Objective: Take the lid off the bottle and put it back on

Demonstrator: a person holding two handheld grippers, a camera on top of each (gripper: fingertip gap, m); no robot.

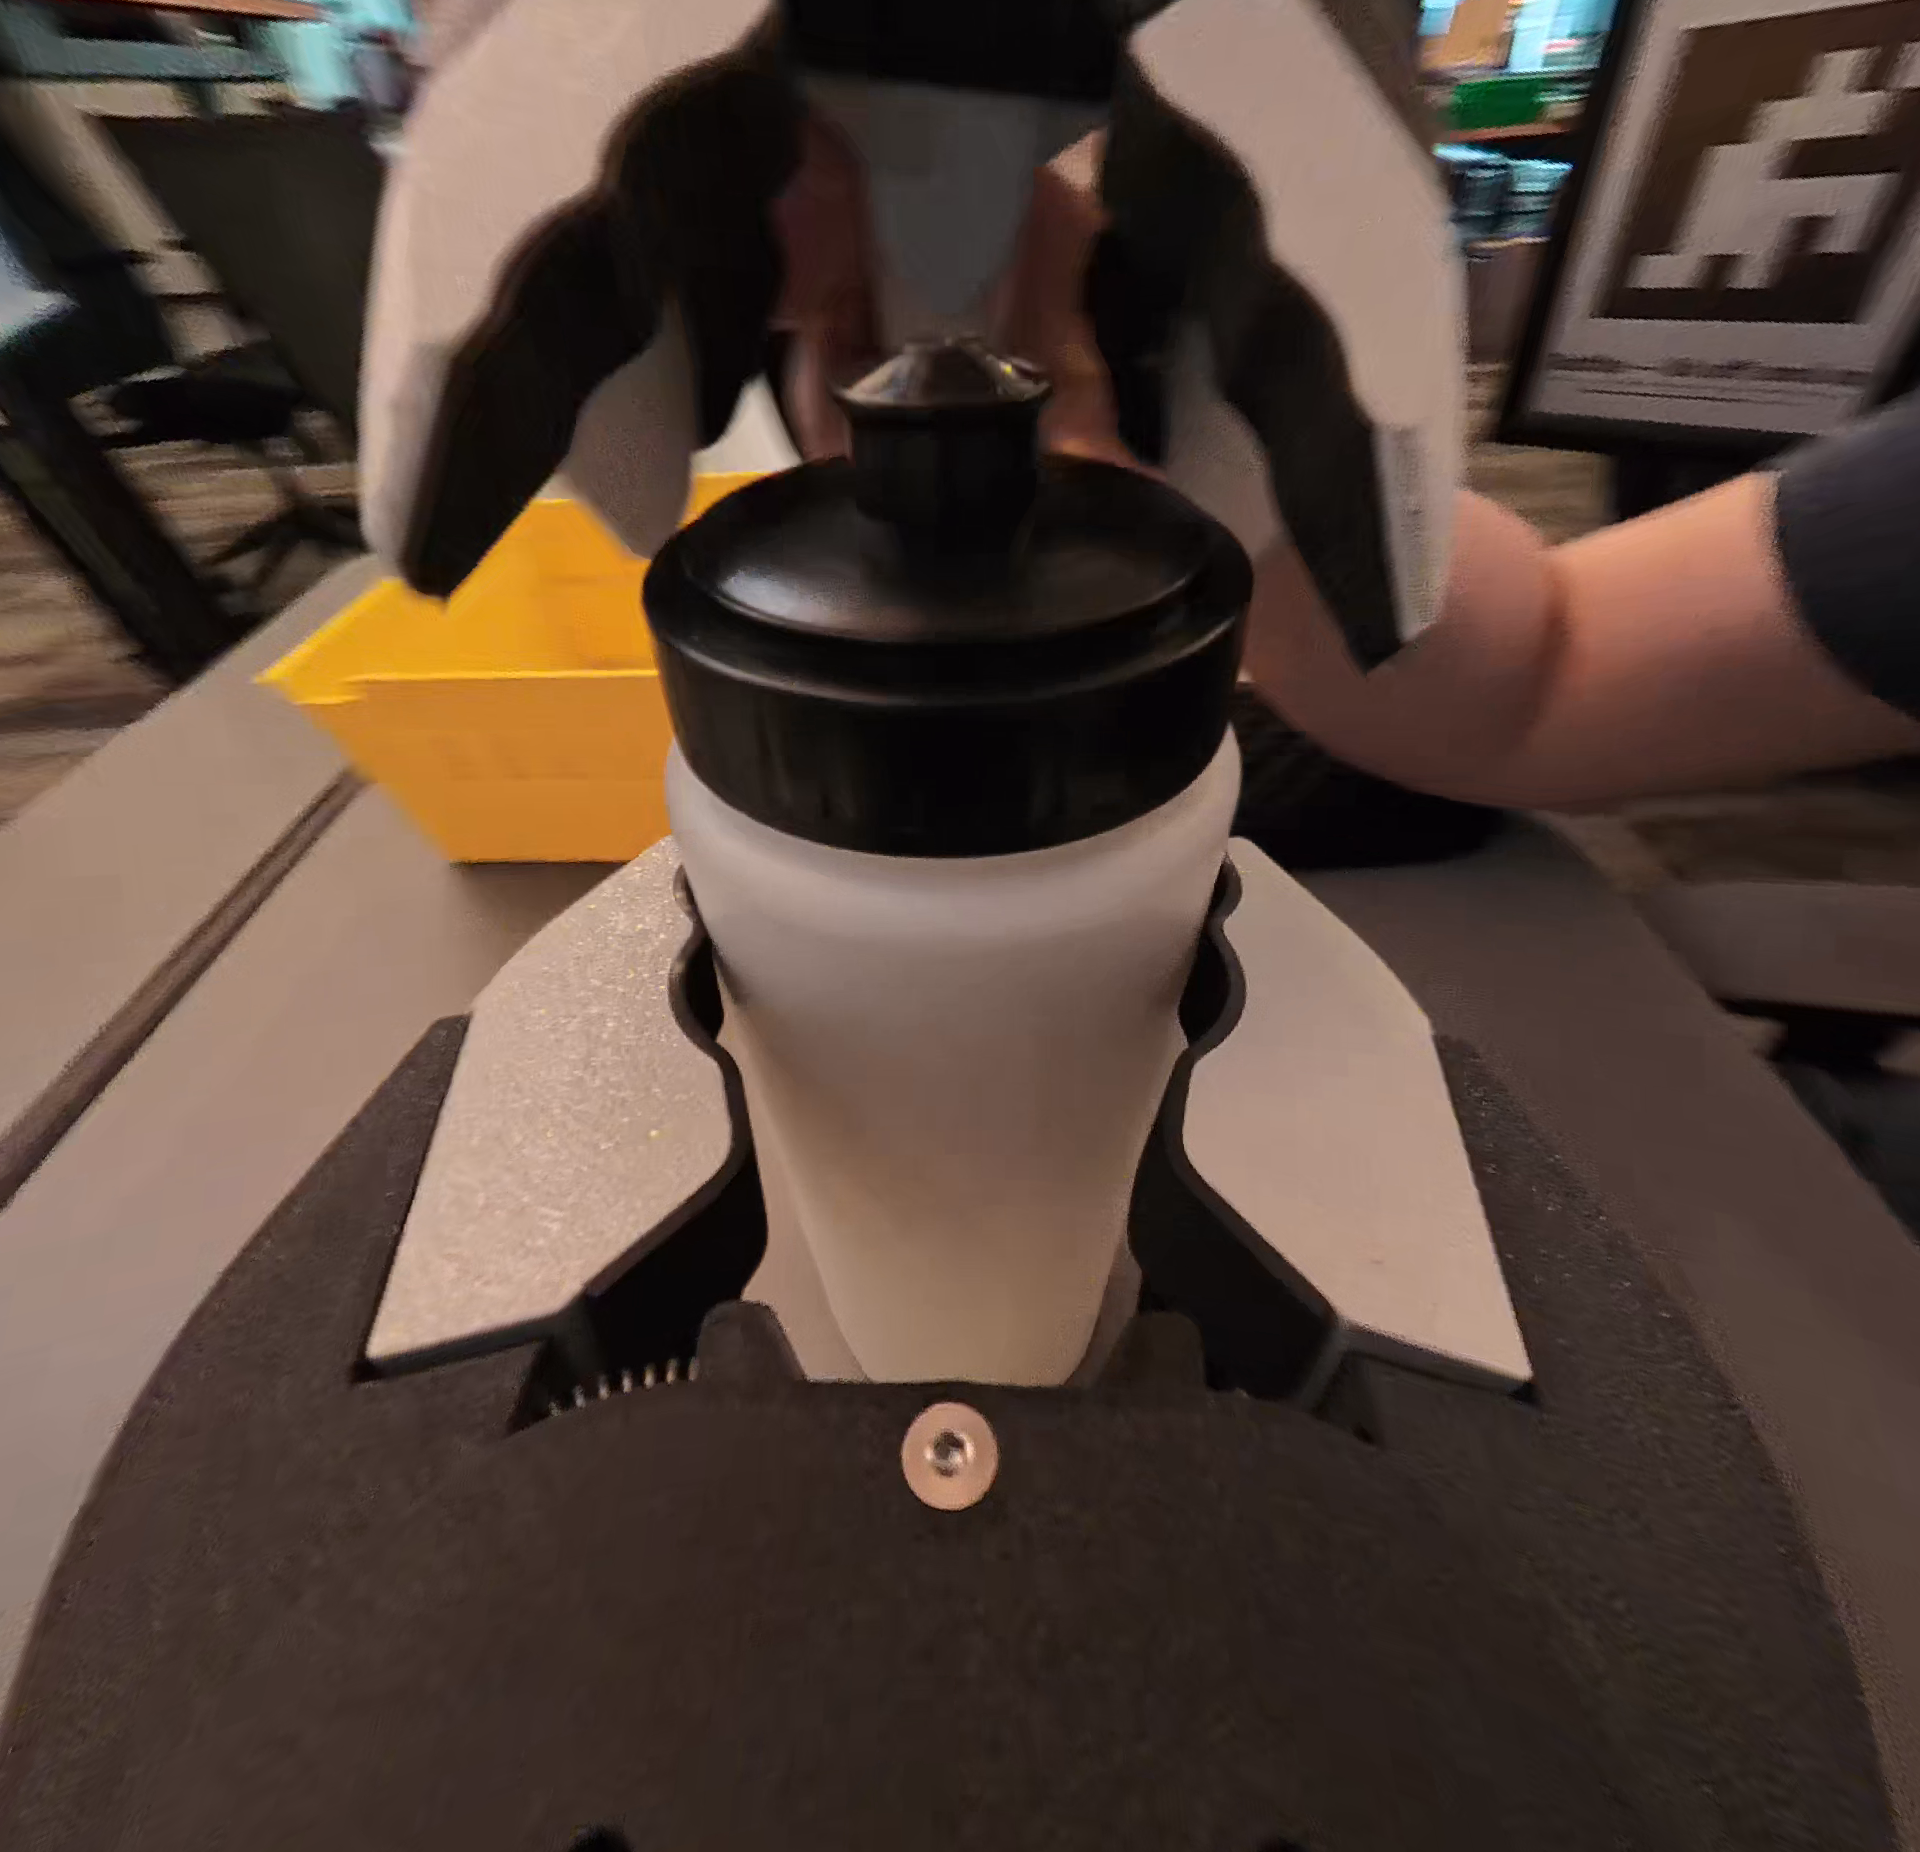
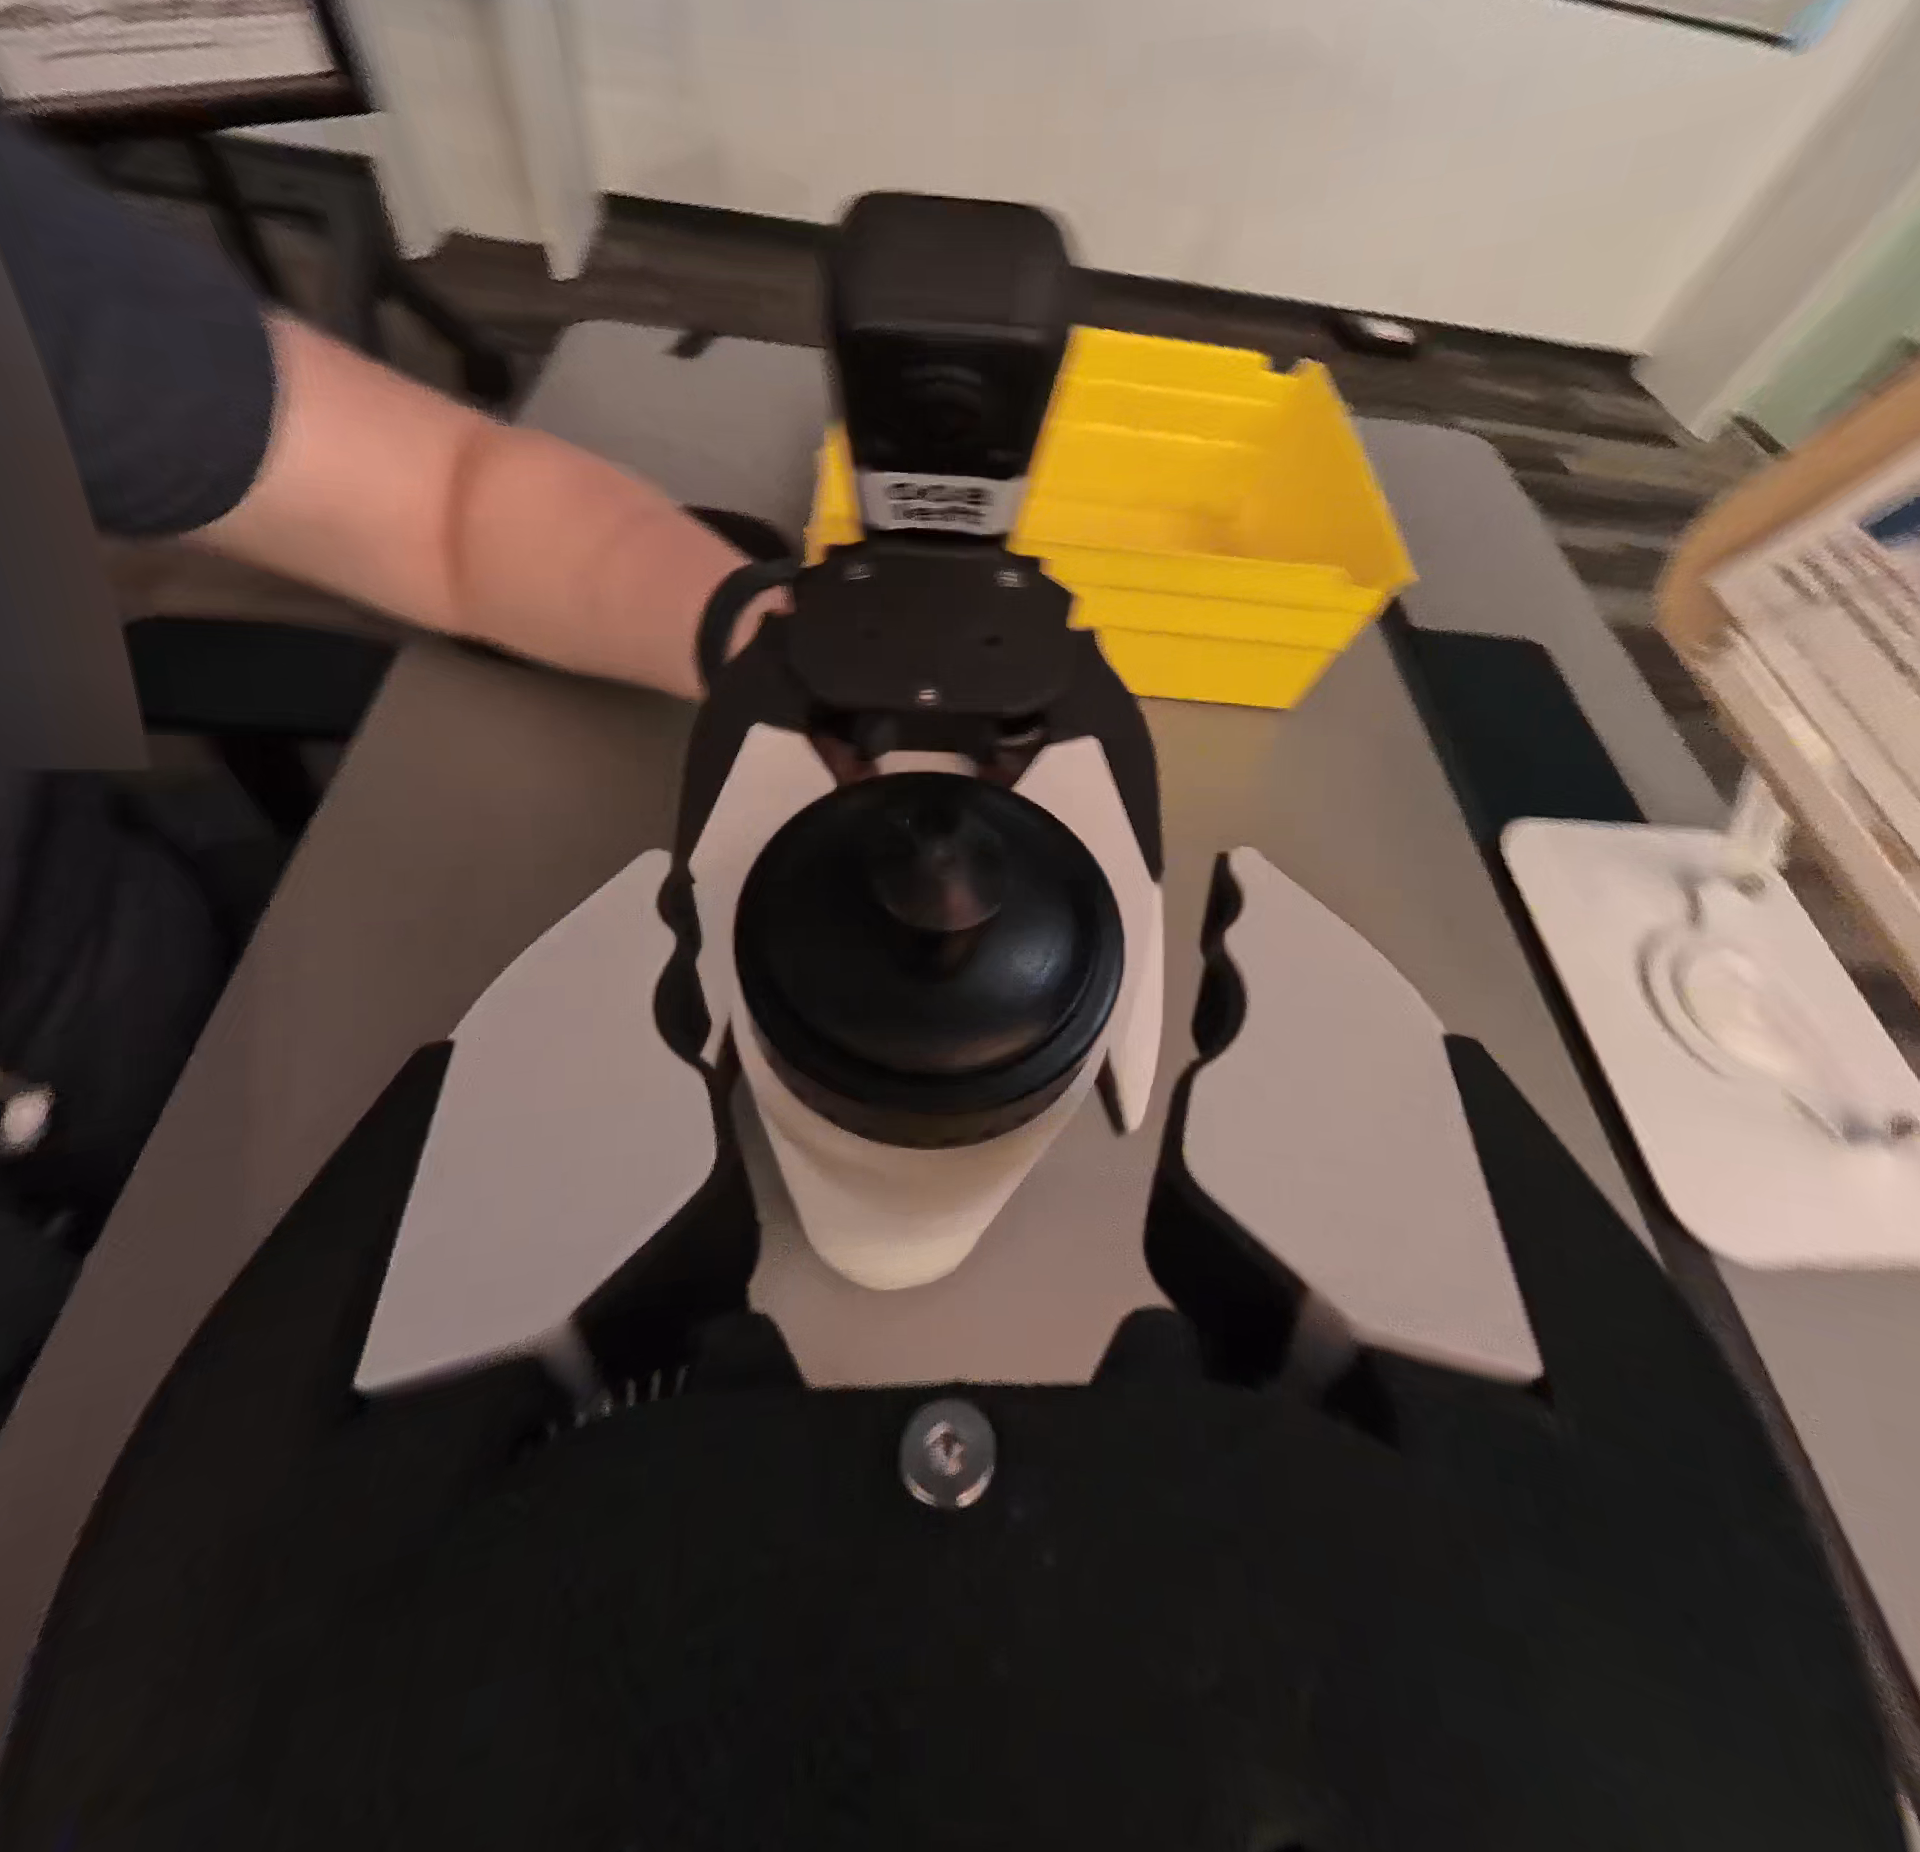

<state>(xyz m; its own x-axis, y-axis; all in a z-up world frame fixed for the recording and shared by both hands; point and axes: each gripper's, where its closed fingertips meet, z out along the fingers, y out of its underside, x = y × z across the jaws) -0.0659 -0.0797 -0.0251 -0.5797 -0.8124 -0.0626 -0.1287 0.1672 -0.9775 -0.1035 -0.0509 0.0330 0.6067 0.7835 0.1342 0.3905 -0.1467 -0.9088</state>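
Left wrist view looks level along the left gripper (image 1: 956, 981), whose jaws are clenched on the white body of the bottle (image 1: 956, 1054) just below the black lid (image 1: 945, 659). The bottle stands upright on the grey surface (image 1: 208, 971), lid screwed on, with its black spout (image 1: 943, 420) pointing up. Beyond it the right gripper (image 1: 914, 597) comes down from above, tilted steeply, its jaws spread wide to either side of the spout and upper lid without touching them. A bare forearm (image 1: 1621, 659) reaches in from the right edge behind that gripper; the hand itself is hidden by the gripper's finger.

Right wrist view looks steeply down on the lid (image 2: 928, 955) between the right gripper (image 2: 940, 898), jaws released and well clear of the lid on both sides. Opposite, the left gripper (image 2: 914, 1096) grasps the bottle (image 2: 883, 1210); the lid covers most of that grip. The forearm (image 2: 499, 545) holding it stretches in from the left, its hand mostly hidden behind the gripper body.

A yellow bin (image 2: 1195, 555) sits behind on the surface (image 2: 416, 867), partly blocked. Both views are smeared with motion blur, and the bottle's base is cut off in the left wrist view.
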